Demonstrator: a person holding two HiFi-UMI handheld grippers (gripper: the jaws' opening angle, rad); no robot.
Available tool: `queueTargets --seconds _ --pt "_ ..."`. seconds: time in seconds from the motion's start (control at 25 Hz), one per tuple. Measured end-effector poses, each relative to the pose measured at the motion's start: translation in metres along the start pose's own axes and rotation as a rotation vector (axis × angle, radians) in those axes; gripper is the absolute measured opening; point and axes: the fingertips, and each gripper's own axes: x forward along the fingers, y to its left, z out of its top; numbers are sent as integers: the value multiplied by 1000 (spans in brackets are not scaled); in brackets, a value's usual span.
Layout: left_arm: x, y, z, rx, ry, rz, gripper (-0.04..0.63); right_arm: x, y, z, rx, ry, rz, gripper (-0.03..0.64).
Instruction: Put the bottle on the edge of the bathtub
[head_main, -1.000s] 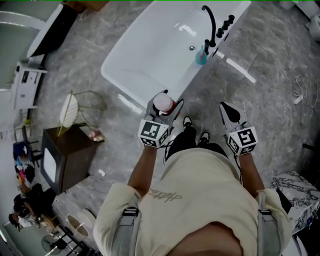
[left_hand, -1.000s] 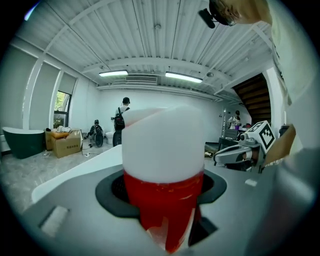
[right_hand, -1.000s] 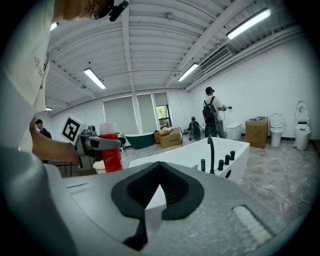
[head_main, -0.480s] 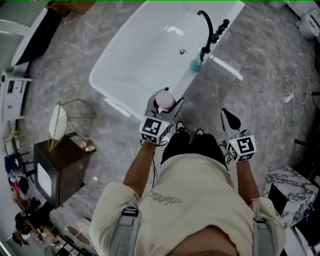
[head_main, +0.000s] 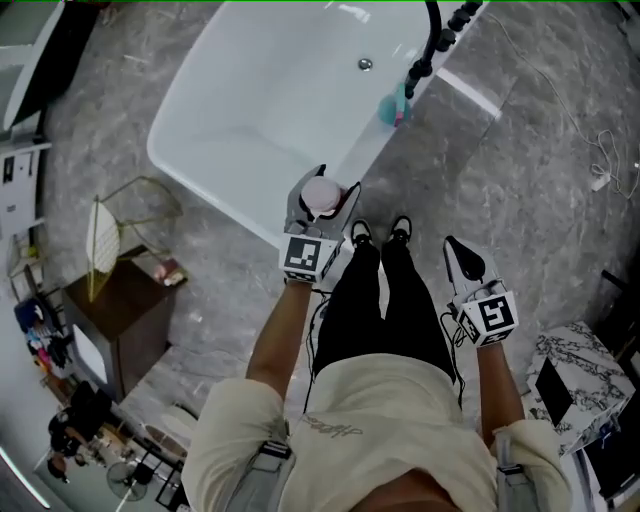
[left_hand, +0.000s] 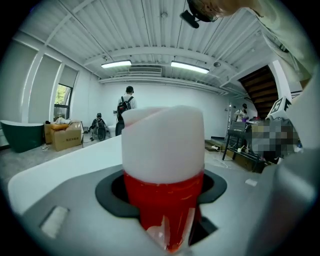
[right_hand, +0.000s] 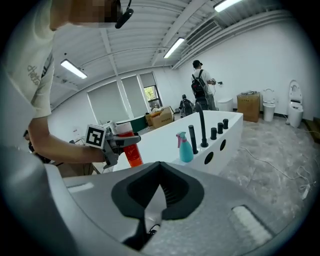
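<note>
Head view, left tongs (head_main: 323, 188) holding bottle (head_main: 320, 196), seemingly upright

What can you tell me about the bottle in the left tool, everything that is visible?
The bottle has a red, glossy, plastic-looking body and a wide white cap. It stands upright between the jaws of the left tool, which are closed on the red body below the cap. In the head view it is over the near rim of the white bathtub. Whether its base touches the rim cannot be seen.

Grey marbled floor (head_main: 520, 170) all round; a dark wooden cabinet (head_main: 140, 310) stands left, strip lights (left_hand: 190, 65) glow on the white ribbed ceiling (left_hand: 150, 30).
</note>
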Motion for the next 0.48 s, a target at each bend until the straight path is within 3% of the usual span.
queueTargets --seconds 0.24,0.48 --pt "31 3 -45 -5 -11 19 299 22 -24 -49 19 51 11 0" --pt "49 6 -75 32 15 24 299 42 -30 -56 -18 30 32 0"
